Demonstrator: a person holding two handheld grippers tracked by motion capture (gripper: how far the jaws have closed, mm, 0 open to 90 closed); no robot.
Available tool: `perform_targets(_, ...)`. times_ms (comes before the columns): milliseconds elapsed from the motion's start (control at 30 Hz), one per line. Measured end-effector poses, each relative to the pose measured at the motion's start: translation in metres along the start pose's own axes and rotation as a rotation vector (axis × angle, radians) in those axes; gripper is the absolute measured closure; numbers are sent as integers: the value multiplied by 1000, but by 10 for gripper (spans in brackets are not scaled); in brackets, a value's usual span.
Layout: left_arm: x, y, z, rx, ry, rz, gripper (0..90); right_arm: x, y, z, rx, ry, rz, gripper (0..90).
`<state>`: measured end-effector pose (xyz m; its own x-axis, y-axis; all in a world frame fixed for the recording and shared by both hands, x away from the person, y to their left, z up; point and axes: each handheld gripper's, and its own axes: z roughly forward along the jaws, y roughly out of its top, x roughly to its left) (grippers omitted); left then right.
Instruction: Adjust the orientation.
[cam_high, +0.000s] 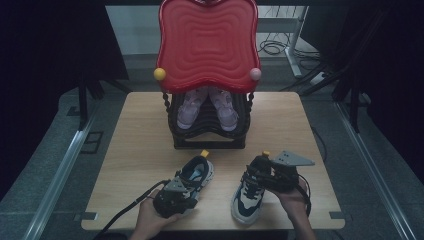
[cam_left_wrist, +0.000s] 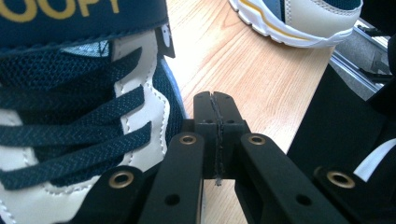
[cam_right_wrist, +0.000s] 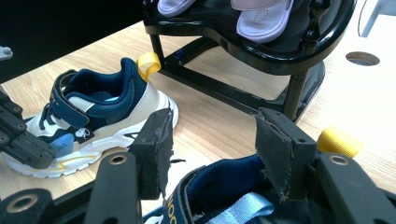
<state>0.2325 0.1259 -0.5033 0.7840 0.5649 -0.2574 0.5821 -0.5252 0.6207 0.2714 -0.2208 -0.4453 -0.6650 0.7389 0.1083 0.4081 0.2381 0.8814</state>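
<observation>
Strap lettering "OOPY" (cam_left_wrist: 60, 9), yellow, on navy sneaker (cam_left_wrist: 79, 121).

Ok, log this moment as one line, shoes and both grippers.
left gripper: shut, empty, beside left shoe | right gripper: open, astride right shoe collar | rack: pink pair

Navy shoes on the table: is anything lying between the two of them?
No. In the high view, bare wooden table separates the left shoe from the right shoe; the right gripper view shows the same bare wood.
</observation>
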Motion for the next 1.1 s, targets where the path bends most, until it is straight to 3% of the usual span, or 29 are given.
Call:
perform_targets(567, 18, -8, -15, 31, 4, -42, 891, -2, -1, 0, 3, -4, 1, 469)
perform_targets(700, 23, -9, -17, 25, -15, -56, 893, -2, -1, 1, 2, -1, 1, 469)
perform_targets(1100, 36, -15, -26, 22, 0, -83, 899, -3, -1, 0, 1, -4, 4, 469)
